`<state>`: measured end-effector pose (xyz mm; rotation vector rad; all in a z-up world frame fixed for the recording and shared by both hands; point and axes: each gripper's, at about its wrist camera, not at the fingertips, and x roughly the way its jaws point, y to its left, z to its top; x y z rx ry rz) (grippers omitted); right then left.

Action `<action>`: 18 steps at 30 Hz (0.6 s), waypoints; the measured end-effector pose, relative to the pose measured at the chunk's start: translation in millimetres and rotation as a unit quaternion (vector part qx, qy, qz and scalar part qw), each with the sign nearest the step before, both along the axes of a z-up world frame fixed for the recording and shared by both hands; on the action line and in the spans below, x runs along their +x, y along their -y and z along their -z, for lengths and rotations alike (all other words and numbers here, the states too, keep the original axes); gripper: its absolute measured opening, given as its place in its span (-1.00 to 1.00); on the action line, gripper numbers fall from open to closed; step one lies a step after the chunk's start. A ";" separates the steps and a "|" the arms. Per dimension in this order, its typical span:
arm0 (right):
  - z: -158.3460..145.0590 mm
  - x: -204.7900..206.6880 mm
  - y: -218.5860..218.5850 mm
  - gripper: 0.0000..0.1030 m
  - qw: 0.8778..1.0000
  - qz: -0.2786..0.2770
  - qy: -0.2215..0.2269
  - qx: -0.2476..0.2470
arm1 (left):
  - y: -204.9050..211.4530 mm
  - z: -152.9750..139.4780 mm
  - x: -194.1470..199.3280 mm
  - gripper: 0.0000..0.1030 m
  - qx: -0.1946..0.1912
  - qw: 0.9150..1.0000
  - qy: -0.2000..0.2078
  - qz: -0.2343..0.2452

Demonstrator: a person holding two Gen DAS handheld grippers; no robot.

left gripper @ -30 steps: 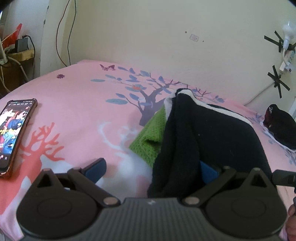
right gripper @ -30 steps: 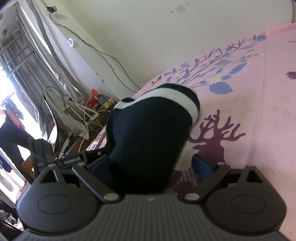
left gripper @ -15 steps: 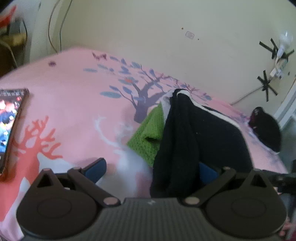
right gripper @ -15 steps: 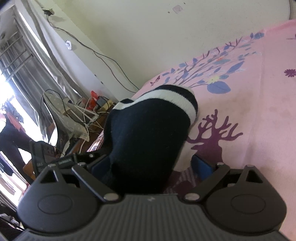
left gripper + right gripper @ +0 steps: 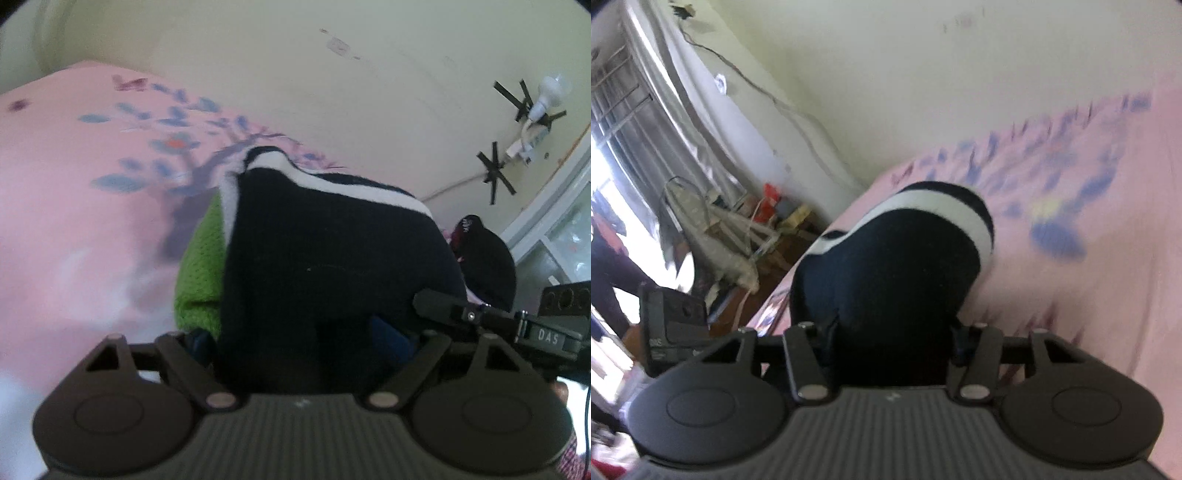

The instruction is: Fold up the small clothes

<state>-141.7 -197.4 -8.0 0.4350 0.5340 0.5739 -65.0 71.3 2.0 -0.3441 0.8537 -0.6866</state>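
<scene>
Black knitted garment with white stripe [image 5: 332, 258] on pink printed bedsheet [image 5: 74, 206], over green knit cloth [image 5: 199, 266].

Left gripper [image 5: 295, 336]: jaws closing, garment edge between; grip uncertain.

Right gripper [image 5: 894, 332]: jaws just closed onto near edge.

Fold barely begun.

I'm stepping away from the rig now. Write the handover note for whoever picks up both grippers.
Right gripper: its fingers have just been closing and now pinch the near edge of the black garment with a white stripe.
Left gripper: has just been closing too, garment between its fingers; whether they press yet is unclear.
Garment lies bunched on the pink bedsheet, partly over a green cloth.
Done: edge taken up.
Left: make the fold and lay it flat.
</scene>
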 end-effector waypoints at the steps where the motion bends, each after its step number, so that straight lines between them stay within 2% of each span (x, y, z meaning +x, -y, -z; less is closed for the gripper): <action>1: -3.8 2.2 9.9 -0.09 1.000 0.016 0.006 -0.006 | 11.0 -1.7 7.8 0.66 -0.001 1.000 0.000 0.007; 7: -4.0 13.2 93.7 -0.09 0.993 0.115 0.006 -0.016 | 119.8 -6.6 53.6 0.67 0.022 0.998 0.017 0.062; 10: 11.0 23.8 139.0 -0.07 0.987 0.157 -0.019 -0.002 | 177.5 1.6 67.8 0.81 0.049 0.996 0.022 0.070; 11: 19.3 28.1 152.9 -0.06 0.986 0.165 -0.030 0.012 | 192.5 4.0 68.2 0.97 0.066 0.995 0.036 0.066; 12: 28.9 30.4 164.4 -0.05 0.985 0.165 -0.036 0.032 | 205.0 6.3 65.6 1.00 0.084 0.993 0.055 0.061; 14: 46.1 30.4 181.8 0.11 0.982 0.162 -0.045 0.090 | 219.2 9.0 55.7 1.00 0.105 0.988 0.100 0.054; 15: 43.3 29.6 180.9 0.19 0.982 0.162 -0.037 0.095 | 219.4 9.9 51.0 1.00 0.110 0.986 0.116 0.049; 16: 41.8 27.3 179.2 0.43 0.982 0.166 -0.025 0.085 | 218.4 10.5 48.2 1.00 0.111 0.985 0.122 0.047; 17: 40.6 25.8 176.7 0.52 0.982 0.171 -0.022 0.074 | 215.4 11.0 46.7 1.00 0.108 0.986 0.121 0.046; 18: 40.5 25.0 174.2 0.52 0.983 0.169 -0.020 0.068 | 212.8 11.5 46.1 1.00 0.106 0.986 0.118 0.044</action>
